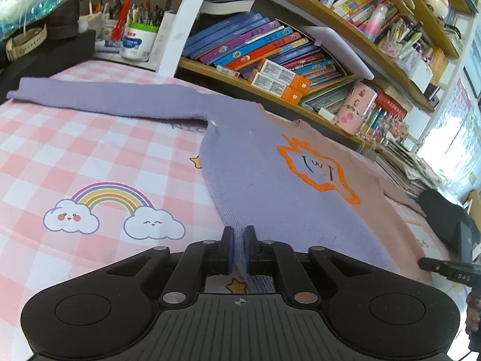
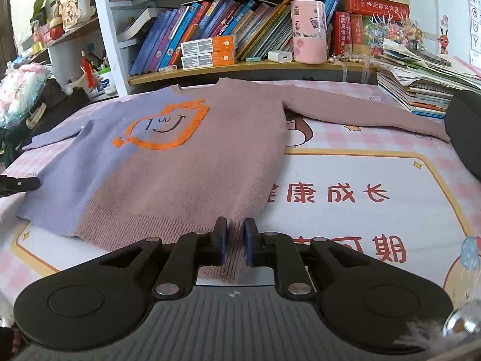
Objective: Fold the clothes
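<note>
Pink-checked, cartoon-printed cloth covers the tabletop (image 1: 99, 150) we work on, with crowded bookshelves (image 2: 228, 39) behind its far edge. Nearest us, our left gripper (image 1: 239, 248) pinches the lilac hem corner of the sweater (image 2: 180, 162) between its blue pads, and our right gripper (image 2: 235, 242) stands with its pads close on either side of the dusty-pink ribbed hem corner – a sliver of gap shows, so we judge that hold light. The sweater lies flat, front up, hem toward the near edge and neckline toward the far edge, both sleeves spread wide.

Risks as we see them: the soft, stretchy knit could slide out of a loose pinch, most likely on the right, or only the top layer could lift, leaving the back behind. Uneven lifting would skew the fold. The cloth beneath might ride up too.

Further on, the fuzzy orange outline motif (image 2: 163, 126) sits on the chest – 2 colour halves meet down its middle.
</note>
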Available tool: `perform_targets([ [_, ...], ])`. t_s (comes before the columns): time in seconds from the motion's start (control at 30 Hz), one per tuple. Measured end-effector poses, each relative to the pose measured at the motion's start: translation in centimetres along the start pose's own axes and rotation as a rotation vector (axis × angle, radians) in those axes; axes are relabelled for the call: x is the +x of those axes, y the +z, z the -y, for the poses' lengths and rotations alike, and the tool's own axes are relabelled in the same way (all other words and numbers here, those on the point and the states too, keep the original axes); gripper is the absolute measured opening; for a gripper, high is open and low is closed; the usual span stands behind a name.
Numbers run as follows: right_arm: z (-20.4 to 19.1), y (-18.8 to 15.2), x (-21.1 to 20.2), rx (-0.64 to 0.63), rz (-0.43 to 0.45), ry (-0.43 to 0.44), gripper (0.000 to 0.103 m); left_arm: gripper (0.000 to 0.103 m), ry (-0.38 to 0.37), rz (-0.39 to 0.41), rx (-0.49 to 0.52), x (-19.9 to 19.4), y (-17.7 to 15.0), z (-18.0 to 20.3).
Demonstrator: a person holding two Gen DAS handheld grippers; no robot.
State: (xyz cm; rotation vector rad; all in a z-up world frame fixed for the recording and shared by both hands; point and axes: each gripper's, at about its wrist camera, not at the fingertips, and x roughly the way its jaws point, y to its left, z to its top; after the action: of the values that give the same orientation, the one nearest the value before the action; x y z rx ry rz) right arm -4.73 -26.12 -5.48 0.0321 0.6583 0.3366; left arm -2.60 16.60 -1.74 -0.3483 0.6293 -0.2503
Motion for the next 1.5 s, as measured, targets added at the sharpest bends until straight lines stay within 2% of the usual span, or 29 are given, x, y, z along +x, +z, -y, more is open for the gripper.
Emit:
perform_targets([
  [0.1, -0.1, -0.2, -0.1, -0.003, 0.003, -0.001, 0.017, 0.014, -0.013, -0.001, -0.020, 0.0, 0.2, -0.4],
  [0.17, 0.1, 0.0, -0.4, -0.007, 0.012, -0.004, 0.023, 0.019, -0.001, 0.005, -0.018, -0.1, 0.3, -0.3],
  [0.23, 0.1, 0.2, -0.8, -0.013, 0.030, -0.008, 0.034, 0.036, 0.024, 0.018, -0.005, -0.4, 0.5, -0.1],
  [0.27, 0.1, 0.3, -1.0, -0.014, 0.042, -0.011, 0.037, 0.049, 0.036, 0.025, 0.003, -0.5, 0.5, 0.0],
  [0.3, 0.1, 0.5, -1.2, -0.013, 0.056, -0.016, 0.047, 0.059, 0.044, 0.034, 0.013, -0.6, 0.6, 0.1],
  [0.33, 0.0, 0.7, -1.3, -0.008, 0.070, -0.019, 0.055, 0.062, 0.051, 0.043, 0.024, -0.7, 0.7, 0.2],
  [0.37, 0.0, 0.9, -1.4, -0.002, 0.083, -0.022, 0.059, 0.066, 0.056, 0.054, 0.034, -0.8, 0.8, 0.4],
  [0.43, -0.3, 1.2, -1.4, 0.003, 0.106, -0.016, 0.074, 0.080, 0.076, 0.073, 0.047, -0.7, 1.2, 0.8],
  [0.47, -0.8, 1.5, -1.3, -0.009, 0.115, 0.002, 0.077, 0.087, 0.090, 0.079, 0.049, -0.6, 1.4, 0.8],
  [0.53, -1.8, 1.9, -0.9, -0.044, 0.129, 0.027, 0.084, 0.088, 0.101, 0.085, 0.050, -0.4, 1.7, 0.9],
  [0.77, -4.1, 3.8, 1.1, -0.119, 0.176, 0.074, 0.094, 0.097, 0.161, 0.110, 0.095, 0.1, 2.5, 1.9],
  [1.1, -5.9, 6.4, 4.6, -0.271, 0.221, 0.162, 0.099, 0.098, 0.242, 0.115, 0.182, 0.9, 3.1, 3.2],
  [1.3, -5.8, 8.3, 7.2, -0.367, 0.260, 0.215, 0.100, 0.101, 0.295, 0.150, 0.191, 1.3, 4.3, 3.8],
  [1.5, -6.2, 10.1, 9.9, -0.427, 0.285, 0.313, 0.103, 0.101, 0.356, 0.157, 0.189, 2.4, 5.3, 3.9],
])
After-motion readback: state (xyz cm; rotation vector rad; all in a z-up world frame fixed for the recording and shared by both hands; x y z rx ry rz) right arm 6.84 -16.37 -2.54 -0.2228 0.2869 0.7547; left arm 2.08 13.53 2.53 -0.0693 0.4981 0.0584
